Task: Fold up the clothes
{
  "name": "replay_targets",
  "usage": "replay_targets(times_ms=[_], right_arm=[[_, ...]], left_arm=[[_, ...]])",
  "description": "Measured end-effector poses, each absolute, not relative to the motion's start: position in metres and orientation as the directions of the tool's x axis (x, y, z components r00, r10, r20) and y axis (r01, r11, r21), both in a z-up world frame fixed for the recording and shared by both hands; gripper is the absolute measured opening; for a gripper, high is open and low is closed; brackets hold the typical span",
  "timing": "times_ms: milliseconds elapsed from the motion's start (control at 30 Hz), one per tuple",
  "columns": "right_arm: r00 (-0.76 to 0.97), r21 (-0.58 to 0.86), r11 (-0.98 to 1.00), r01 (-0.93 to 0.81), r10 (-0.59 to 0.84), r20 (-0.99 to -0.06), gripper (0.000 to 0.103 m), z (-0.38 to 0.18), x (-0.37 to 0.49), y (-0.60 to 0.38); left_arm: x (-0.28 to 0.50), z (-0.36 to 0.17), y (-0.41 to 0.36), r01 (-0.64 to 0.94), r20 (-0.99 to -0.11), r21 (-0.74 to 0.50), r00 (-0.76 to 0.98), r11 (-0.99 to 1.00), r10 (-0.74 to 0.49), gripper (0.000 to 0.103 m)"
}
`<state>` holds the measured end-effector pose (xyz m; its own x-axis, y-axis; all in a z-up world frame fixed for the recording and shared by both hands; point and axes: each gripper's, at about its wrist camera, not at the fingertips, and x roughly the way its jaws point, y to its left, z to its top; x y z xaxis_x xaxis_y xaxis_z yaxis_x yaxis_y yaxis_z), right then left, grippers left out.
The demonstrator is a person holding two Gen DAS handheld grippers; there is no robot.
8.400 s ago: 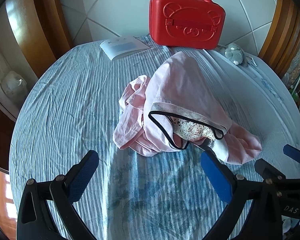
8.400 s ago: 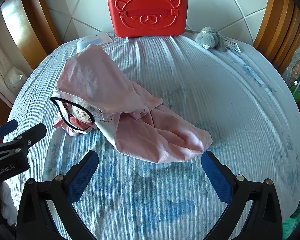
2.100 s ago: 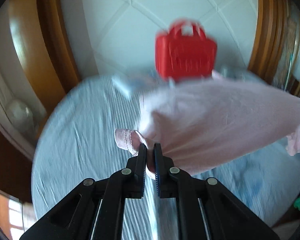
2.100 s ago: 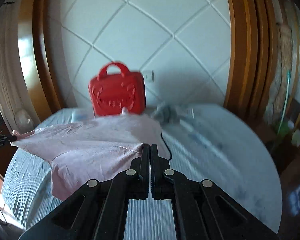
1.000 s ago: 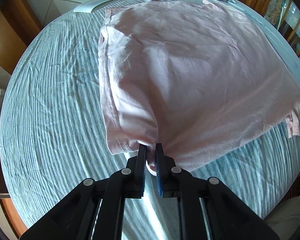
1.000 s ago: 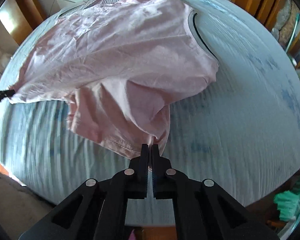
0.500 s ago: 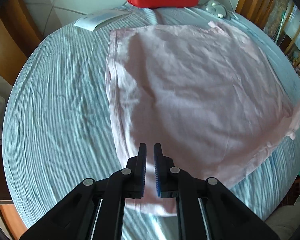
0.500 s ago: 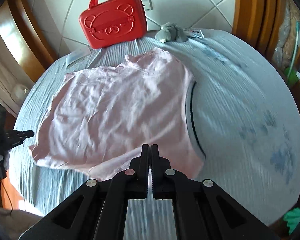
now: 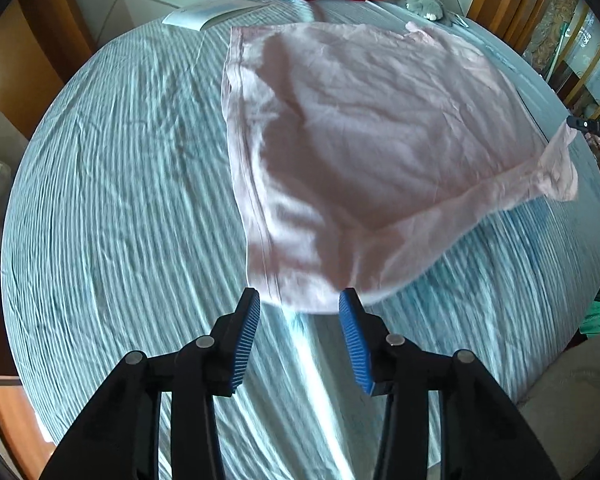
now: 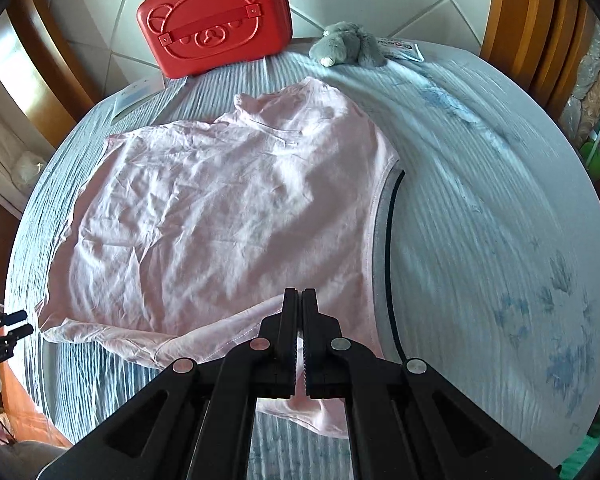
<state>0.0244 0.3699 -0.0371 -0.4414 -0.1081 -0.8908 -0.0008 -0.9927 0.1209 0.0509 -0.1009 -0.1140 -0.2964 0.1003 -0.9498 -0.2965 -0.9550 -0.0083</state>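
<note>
A pink T-shirt [image 9: 364, 136] lies spread out flat on the blue striped bedsheet [image 9: 112, 208]. Its hem corner lies just beyond my left gripper [image 9: 298, 308], which is open and holds nothing. In the right wrist view the shirt [image 10: 220, 216] shows its black-trimmed neckline [image 10: 388, 248] on the right. My right gripper [image 10: 300, 300] is shut on the shirt's near sleeve and shoulder edge. That gripper's tip also shows in the left wrist view [image 9: 576, 122], holding the sleeve slightly raised.
A red bear-face case [image 10: 214, 20] stands at the far edge against the tiled wall. A grey plush toy [image 10: 348, 48] lies beside it. A white booklet [image 9: 212, 14] lies at the far left. Wooden bed posts [image 10: 524, 20] flank the sides.
My left gripper has opened and let go of the shirt's hem corner. The shirt has settled flat on the bed. My right gripper stays shut on the sleeve.
</note>
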Motion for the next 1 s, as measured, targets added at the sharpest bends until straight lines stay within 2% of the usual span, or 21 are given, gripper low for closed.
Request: replay_targets(times_ms=[300,333,367,433,533,733,800,833,900,967,1000], right_arm=[[-0.442,0.122,-0.992,-0.013,-0.104,-0.891,0.001,-0.036,0.029,0.375],[-0.445,0.121,-0.993,-0.014,-0.103,-0.890,0.001,-0.035,0.029,0.376],[-0.447,0.121,-0.993,-0.016,-0.101,-0.889,0.001,-0.034,0.030,0.377],[-0.457,0.116,-0.993,-0.023,-0.093,-0.885,0.001,-0.030,0.032,0.379],[-0.485,0.127,-0.991,-0.038,-0.093,-0.869,0.001,-0.019,0.030,0.385],[-0.475,0.167,-0.982,-0.086,-0.107,-0.874,0.004,-0.033,-0.021,0.403],[-0.475,0.194,-0.972,-0.136,-0.108,-0.873,0.011,-0.041,-0.037,0.414],[-0.480,0.205,-0.965,-0.161,-0.104,-0.871,0.014,-0.042,-0.041,0.421],[-0.503,0.203,-0.962,-0.183,-0.086,-0.860,0.015,-0.033,-0.032,0.429],[-0.504,0.177,-0.970,-0.169,-0.069,-0.861,0.024,-0.026,-0.011,0.433],[-0.489,0.161,-0.973,-0.166,-0.061,-0.870,0.035,-0.029,0.001,0.434]], left_arm=[[0.045,-0.144,-0.064,-0.411,-0.947,0.087,-0.318,-0.907,0.053,0.042],[0.039,-0.144,-0.066,-0.390,-0.950,0.060,-0.306,-0.919,0.067,0.016],[0.034,-0.144,-0.068,-0.368,-0.952,0.034,-0.295,-0.929,0.082,0.003],[0.023,-0.134,-0.069,-0.337,-0.944,0.011,-0.313,-0.942,0.101,0.003],[0.003,-0.102,-0.063,-0.333,-0.915,-0.006,-0.379,-0.943,0.140,0.003],[-0.086,-0.098,-0.056,-0.273,-0.910,-0.060,-0.381,-0.960,0.165,0.005],[-0.112,-0.101,-0.060,-0.241,-0.914,-0.100,-0.361,-0.965,0.185,0.018],[-0.119,-0.103,-0.065,-0.219,-0.914,-0.116,-0.358,-0.969,0.190,0.028],[-0.114,-0.093,-0.074,-0.218,-0.900,-0.102,-0.396,-0.971,0.184,0.033],[-0.102,-0.092,-0.078,-0.251,-0.894,-0.076,-0.412,-0.965,0.178,0.042],[-0.097,-0.091,-0.080,-0.267,-0.891,-0.063,-0.419,-0.962,0.175,0.043]])
